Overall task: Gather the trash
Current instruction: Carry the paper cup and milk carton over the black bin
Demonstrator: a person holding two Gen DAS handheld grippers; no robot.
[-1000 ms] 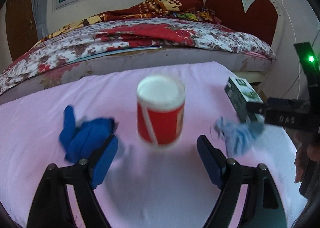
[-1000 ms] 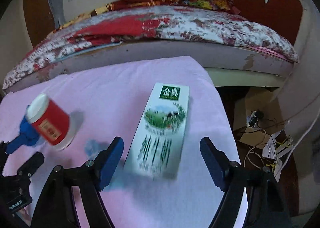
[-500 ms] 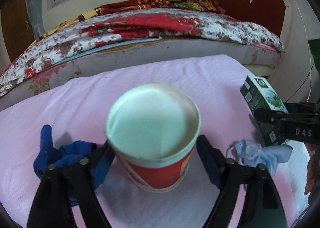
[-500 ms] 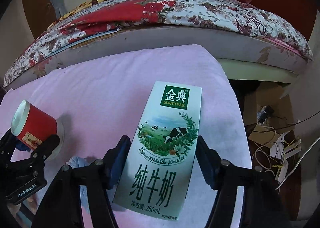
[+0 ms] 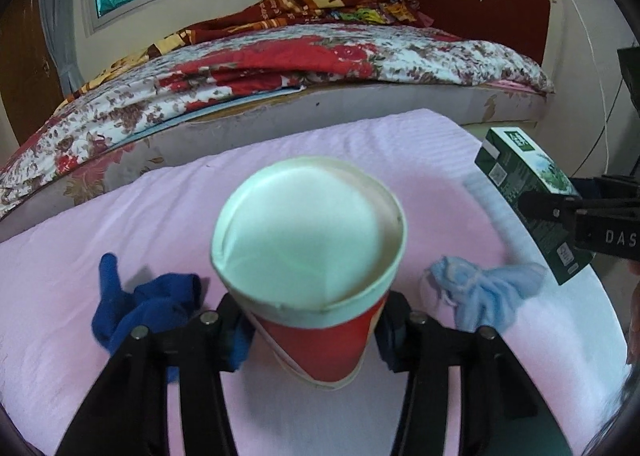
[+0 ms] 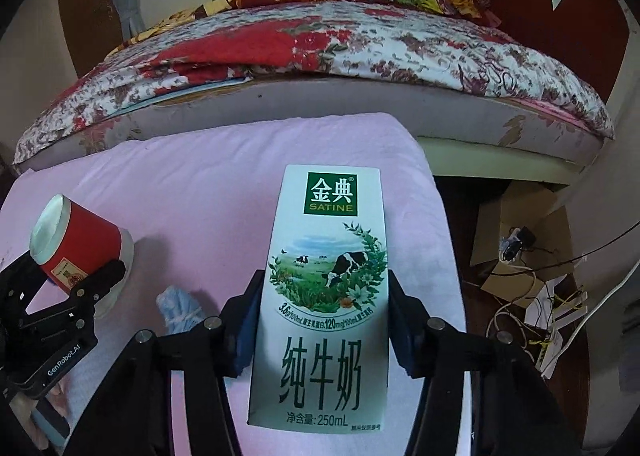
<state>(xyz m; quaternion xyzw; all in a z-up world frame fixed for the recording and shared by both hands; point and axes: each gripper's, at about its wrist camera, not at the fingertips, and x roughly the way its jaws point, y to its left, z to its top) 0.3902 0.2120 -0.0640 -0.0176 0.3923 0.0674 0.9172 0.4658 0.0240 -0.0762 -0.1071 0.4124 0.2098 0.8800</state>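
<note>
- Trash sits in both grips: a red paper cup (image 5: pixel 312 276) stands between the closing jaws of the left hand-held gripper (image 5: pixel 314 330), blue pads touching its sides.
- Right hand-held gripper (image 6: pixel 320 326) is closing on a milk carton (image 6: pixel 326 296), pads against its edges.
- On the pink surface (image 5: pixel 280 160), a dark blue cloth (image 5: pixel 136 308) lies at the cup's 9 o'clock, a light blue cloth (image 5: pixel 480 292) at 3 o'clock.
</note>
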